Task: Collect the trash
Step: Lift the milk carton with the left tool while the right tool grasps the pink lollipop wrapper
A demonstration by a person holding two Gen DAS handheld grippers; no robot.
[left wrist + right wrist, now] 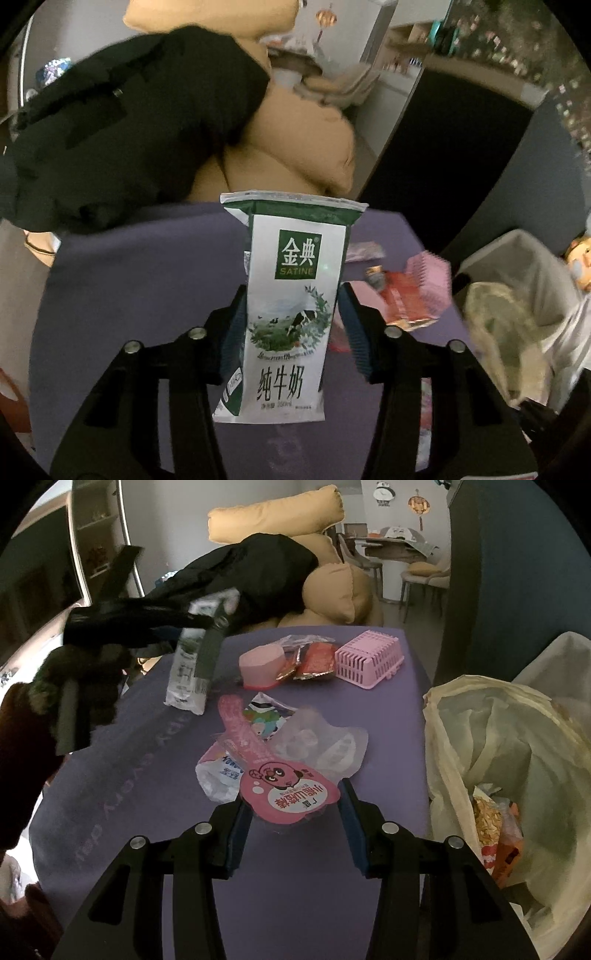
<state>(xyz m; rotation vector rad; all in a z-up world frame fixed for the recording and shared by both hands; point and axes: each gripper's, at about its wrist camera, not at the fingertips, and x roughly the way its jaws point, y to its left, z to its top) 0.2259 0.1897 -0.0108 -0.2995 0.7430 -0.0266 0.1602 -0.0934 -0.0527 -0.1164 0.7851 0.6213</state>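
A white and green milk carton (291, 306) stands upright between the fingers of my left gripper (291, 295), which is shut on it. In the right wrist view the same carton (186, 672) hangs tilted just above the purple table (147, 760), held by the left gripper (212, 635). My right gripper (291, 805) is open low over the table, with the round end of a pink guitar-shaped wrapper (288, 794) lying between its fingertips. Under that wrapper lie a crumpled white packet (218, 779) and clear plastic packaging (325, 746).
A lined bin with a pale trash bag (480, 738) holding wrappers stands at the table's right edge. Farther back lie a pink basket (369, 657), a pink cup (260, 664) and red sachets (314, 659). A black jacket (258, 572) drapes over yellow cushions behind the table.
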